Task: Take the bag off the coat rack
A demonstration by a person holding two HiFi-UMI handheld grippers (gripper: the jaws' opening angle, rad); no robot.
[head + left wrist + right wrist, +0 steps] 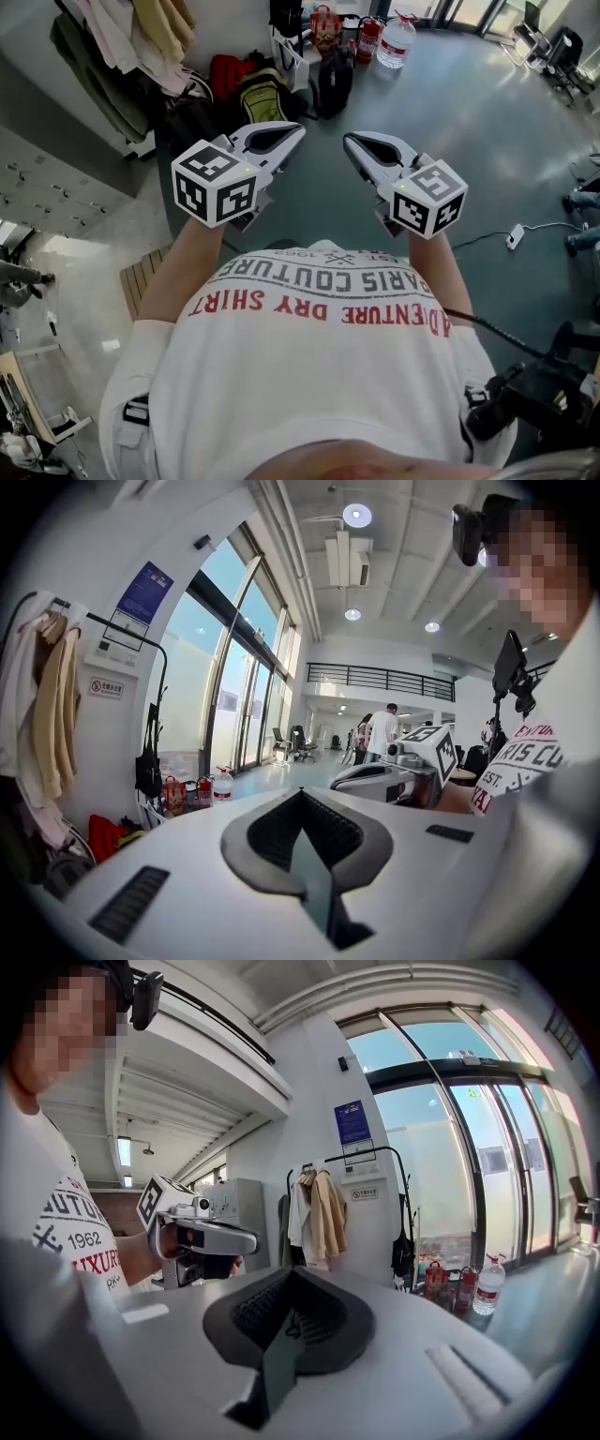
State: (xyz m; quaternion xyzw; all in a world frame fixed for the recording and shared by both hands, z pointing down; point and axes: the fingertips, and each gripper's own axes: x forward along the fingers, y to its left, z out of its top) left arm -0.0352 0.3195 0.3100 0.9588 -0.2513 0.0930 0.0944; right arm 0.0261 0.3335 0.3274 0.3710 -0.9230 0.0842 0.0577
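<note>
Floor (469,141): grey-green, glossy. Straight ahead of fingers (277,138) of L gripper (300,127): yellow-green backpack (262,94), red bag (225,73) just left of it, white tote (289,58) beyond. Ahead btwn both sets of fingers: black backpack (334,82). Further out past fingers (380,150) of R gripper (348,140): red gift bag (325,28), fire extinguisher (367,39), big water bottle (395,41), close tog. Well right of R fingers: white power strip (514,235) w/ cable. Behind + left of L fingers: wooden slat mat (142,274). Coat rack (375,1154) stands by the bags, black bag (403,1246) hung on it.
</note>
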